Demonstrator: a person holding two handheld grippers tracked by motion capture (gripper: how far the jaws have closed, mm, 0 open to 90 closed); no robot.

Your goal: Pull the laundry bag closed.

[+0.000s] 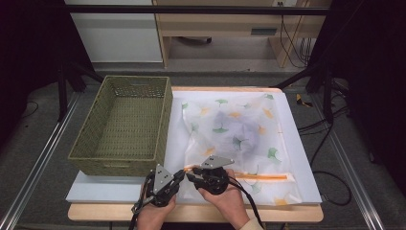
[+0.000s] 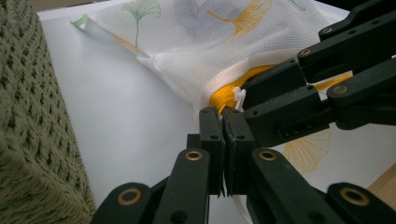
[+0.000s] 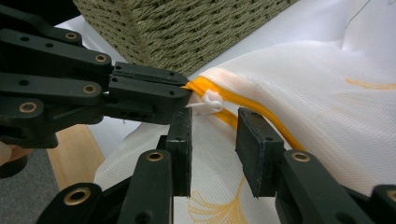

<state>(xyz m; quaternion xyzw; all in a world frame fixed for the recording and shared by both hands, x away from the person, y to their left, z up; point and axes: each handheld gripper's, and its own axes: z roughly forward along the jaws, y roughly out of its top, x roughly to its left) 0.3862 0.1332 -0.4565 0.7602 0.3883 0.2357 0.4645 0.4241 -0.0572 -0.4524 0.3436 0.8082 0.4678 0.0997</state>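
Observation:
A white mesh bag (image 1: 234,129) printed with green and yellow leaves lies flat on the white board (image 1: 175,136), with something dark inside it. Its orange zipper (image 1: 261,177) runs along the near edge. My left gripper (image 1: 182,173) is shut on the zipper's left end (image 3: 192,87). Its jaws are pressed together in the left gripper view (image 2: 223,126). My right gripper (image 3: 214,133) is open, its pads either side of the mesh just short of the white zipper pull (image 3: 209,102) and not touching it. It meets the left gripper tip to tip (image 1: 190,176).
A green woven basket (image 1: 115,165) stands empty on the left, close beside the bag and both grippers. The white board rests on a wooden tabletop (image 1: 287,213). Dark frame legs and cables lie on the floor to the right.

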